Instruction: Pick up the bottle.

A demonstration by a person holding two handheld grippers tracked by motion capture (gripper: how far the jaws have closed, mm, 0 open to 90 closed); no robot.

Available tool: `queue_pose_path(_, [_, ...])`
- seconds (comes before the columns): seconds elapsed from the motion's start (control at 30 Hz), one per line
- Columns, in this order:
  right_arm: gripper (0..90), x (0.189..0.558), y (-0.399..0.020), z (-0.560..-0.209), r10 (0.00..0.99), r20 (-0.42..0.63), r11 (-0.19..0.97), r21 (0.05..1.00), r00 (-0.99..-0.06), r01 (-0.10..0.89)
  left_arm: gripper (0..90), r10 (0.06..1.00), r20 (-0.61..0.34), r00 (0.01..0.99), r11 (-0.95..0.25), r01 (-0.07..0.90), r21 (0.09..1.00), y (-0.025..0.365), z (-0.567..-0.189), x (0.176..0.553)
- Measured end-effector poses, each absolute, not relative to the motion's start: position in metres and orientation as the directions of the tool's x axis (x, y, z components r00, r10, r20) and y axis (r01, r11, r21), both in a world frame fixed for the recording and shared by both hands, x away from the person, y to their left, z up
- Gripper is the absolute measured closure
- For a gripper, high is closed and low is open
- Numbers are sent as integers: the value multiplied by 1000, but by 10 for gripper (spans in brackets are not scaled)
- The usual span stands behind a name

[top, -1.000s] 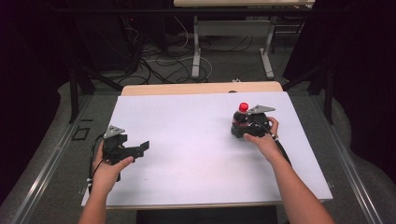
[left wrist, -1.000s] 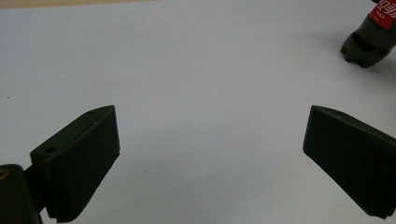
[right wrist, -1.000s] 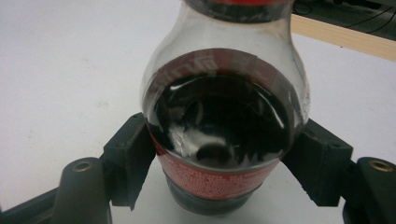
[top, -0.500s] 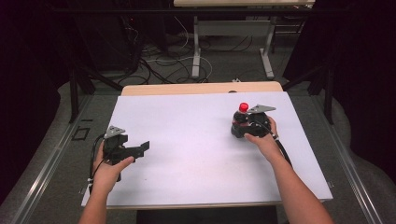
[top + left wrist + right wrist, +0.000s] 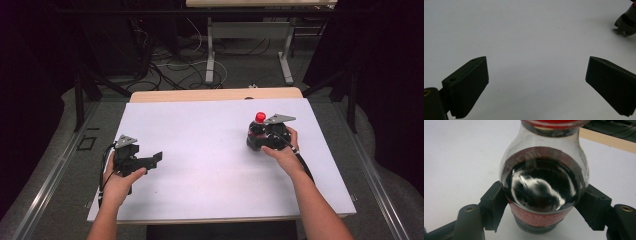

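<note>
A small clear bottle (image 5: 257, 131) of dark drink with a red cap and a red label stands upright on the right part of the white table (image 5: 210, 195). My right gripper (image 5: 255, 141) is shut on it. In the right gripper view both pads press the bottle (image 5: 541, 187) at its lower body, one on each side, with the right gripper (image 5: 544, 207) around it. My left gripper (image 5: 156, 158) rests at the table's left side, open, pointing right, with nothing between its fingers. In the left gripper view the left gripper (image 5: 536, 85) has its jaws wide apart over bare table.
A wooden strip (image 5: 200, 95) runs along the table's far edge. Beyond it, on the floor, lie cables (image 5: 170, 65) and stand the legs of another table (image 5: 211, 55). Part of the right gripper (image 5: 627, 22) shows at the top right of the left gripper view.
</note>
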State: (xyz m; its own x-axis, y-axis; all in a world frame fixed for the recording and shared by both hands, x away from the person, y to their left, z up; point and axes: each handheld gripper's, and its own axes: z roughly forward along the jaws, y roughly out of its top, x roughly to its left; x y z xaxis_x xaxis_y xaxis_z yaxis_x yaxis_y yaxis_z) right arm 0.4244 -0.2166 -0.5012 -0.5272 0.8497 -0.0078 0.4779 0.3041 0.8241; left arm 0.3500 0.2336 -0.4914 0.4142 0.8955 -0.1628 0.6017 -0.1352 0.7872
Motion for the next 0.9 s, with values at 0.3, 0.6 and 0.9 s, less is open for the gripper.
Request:
queue_pose_path(0.3, [296,393,-200,-488,803,-39,370,814,-594,447,55,870,-183,457,-139,586,799,225,-487,348])
queue_pose_path(0.6, [296,372,-184,-471,732,-25,408,817,-681,408,5,834,-192,518,-171,572,802,213,-481,345])
queue_pose_path(0.9, [296,356,-173,-469,670,-21,448,809,-743,381,5,786,-181,591,-207,529,823,194,-470,346])
